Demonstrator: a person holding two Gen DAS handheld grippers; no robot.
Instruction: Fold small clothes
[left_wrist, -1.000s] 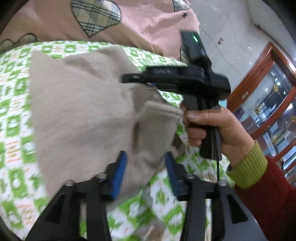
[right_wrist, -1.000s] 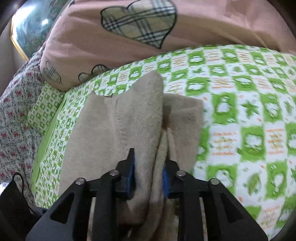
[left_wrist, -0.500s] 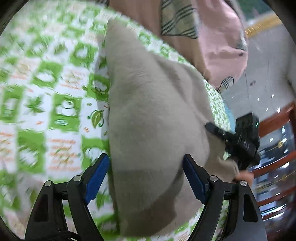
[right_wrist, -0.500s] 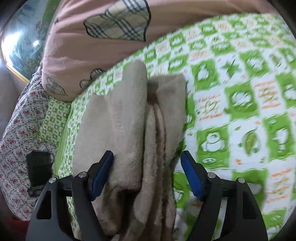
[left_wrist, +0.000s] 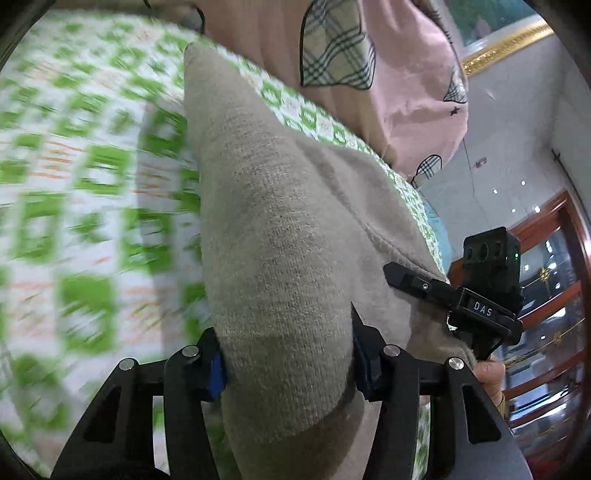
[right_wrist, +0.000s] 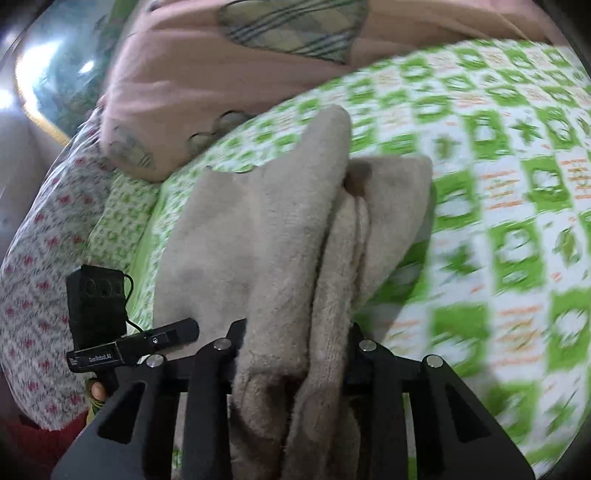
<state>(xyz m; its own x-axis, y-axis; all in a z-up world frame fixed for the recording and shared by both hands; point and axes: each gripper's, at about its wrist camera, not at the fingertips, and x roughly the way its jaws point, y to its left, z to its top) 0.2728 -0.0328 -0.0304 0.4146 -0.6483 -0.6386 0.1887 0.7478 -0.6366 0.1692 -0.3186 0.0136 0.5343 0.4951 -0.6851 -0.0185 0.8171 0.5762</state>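
Observation:
A beige knitted garment (left_wrist: 280, 229) lies folded lengthwise on the green-and-white patterned bedspread (left_wrist: 85, 177). My left gripper (left_wrist: 288, 362) is shut on one near end of it, with thick cloth bulging between the blue pads. My right gripper (right_wrist: 295, 350) is shut on the other near end, with several bunched layers (right_wrist: 280, 236) between its fingers. The right gripper also shows in the left wrist view (left_wrist: 476, 302) beside the garment's right edge. The left gripper shows in the right wrist view (right_wrist: 125, 339) at the garment's left edge.
A pink quilt with plaid hearts (left_wrist: 354, 66) lies behind the garment, also in the right wrist view (right_wrist: 236, 59). A floral sheet (right_wrist: 40, 258) hangs at the bed's left side. A wooden glass cabinet (left_wrist: 546, 295) stands beyond the bed's right edge.
Both grippers were open around the garment half a second ago and have now closed on its ends. The bedspread is motion-blurred as both move.

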